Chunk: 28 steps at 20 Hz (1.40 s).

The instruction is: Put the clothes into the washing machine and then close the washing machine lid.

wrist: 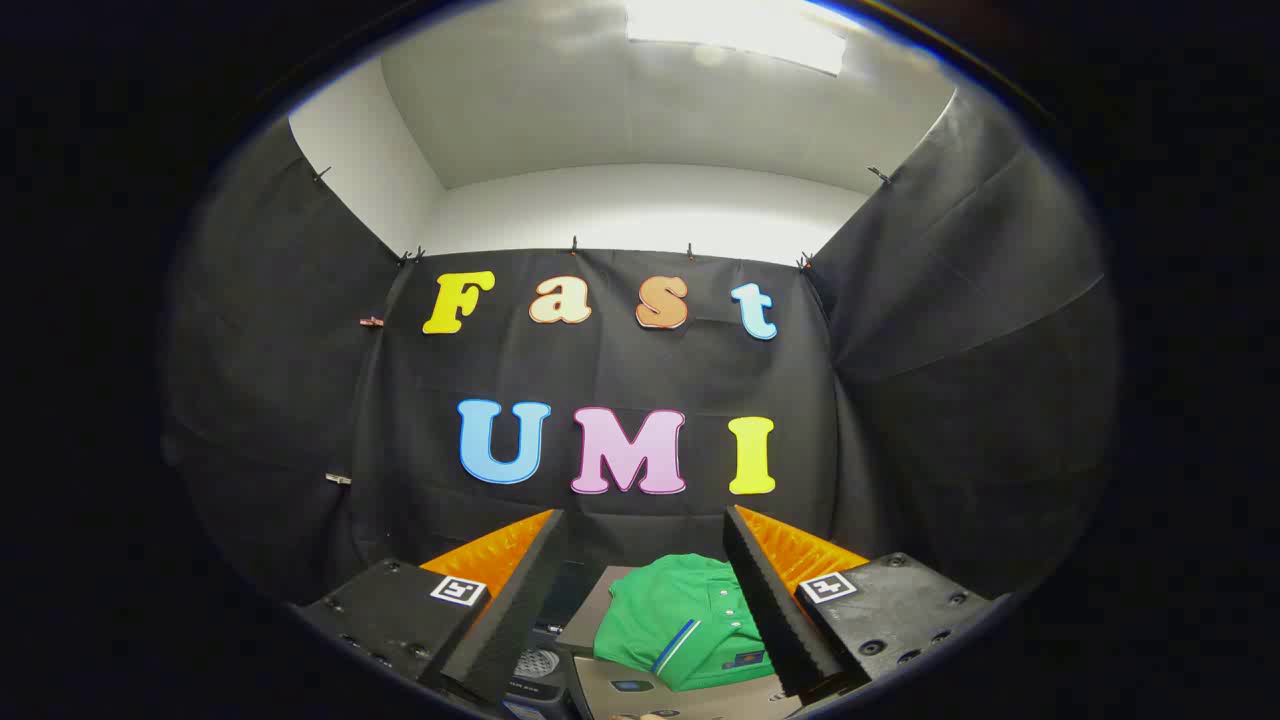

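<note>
Gripper [645, 580] released, fingers spread wide, nothing between the pads, held up high and level. Folded green polo shirt with blue-and-white trim [680, 620] sits below, in the gap between the fingers, nearer the right finger, which covers its right edge. Shirt lies on a flat grey-brown board [590, 615] that sticks out to its left. Small dark appliance with a round perforated grille [537, 662] sits just left of the board, beside the left finger; too cut off to say if it's the washing machine. Black cloth booth wall [620, 370] well beyond, white ceiling with a bright light panel [735, 30] above.
</note>
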Tool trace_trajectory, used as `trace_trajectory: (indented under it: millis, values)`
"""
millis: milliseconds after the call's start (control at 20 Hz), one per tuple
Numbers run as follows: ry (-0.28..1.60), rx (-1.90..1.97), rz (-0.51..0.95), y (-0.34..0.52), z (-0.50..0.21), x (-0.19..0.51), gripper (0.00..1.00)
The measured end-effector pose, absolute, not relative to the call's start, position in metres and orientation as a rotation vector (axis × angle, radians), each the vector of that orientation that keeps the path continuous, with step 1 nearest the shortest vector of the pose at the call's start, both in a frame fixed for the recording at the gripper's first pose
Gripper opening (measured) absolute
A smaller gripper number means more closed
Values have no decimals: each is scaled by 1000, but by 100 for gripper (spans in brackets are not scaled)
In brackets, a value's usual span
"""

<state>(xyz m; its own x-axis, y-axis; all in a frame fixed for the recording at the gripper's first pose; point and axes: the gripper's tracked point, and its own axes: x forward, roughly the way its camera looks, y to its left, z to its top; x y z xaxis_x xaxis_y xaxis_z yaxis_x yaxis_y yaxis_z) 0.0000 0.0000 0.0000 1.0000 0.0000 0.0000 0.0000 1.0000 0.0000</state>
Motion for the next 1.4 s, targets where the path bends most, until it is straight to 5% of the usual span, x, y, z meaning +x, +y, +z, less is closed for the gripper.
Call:
trace_trajectory:
  millis: [1400]
  values:
    - [62, 14, -41, -22, -20, 12, 98]
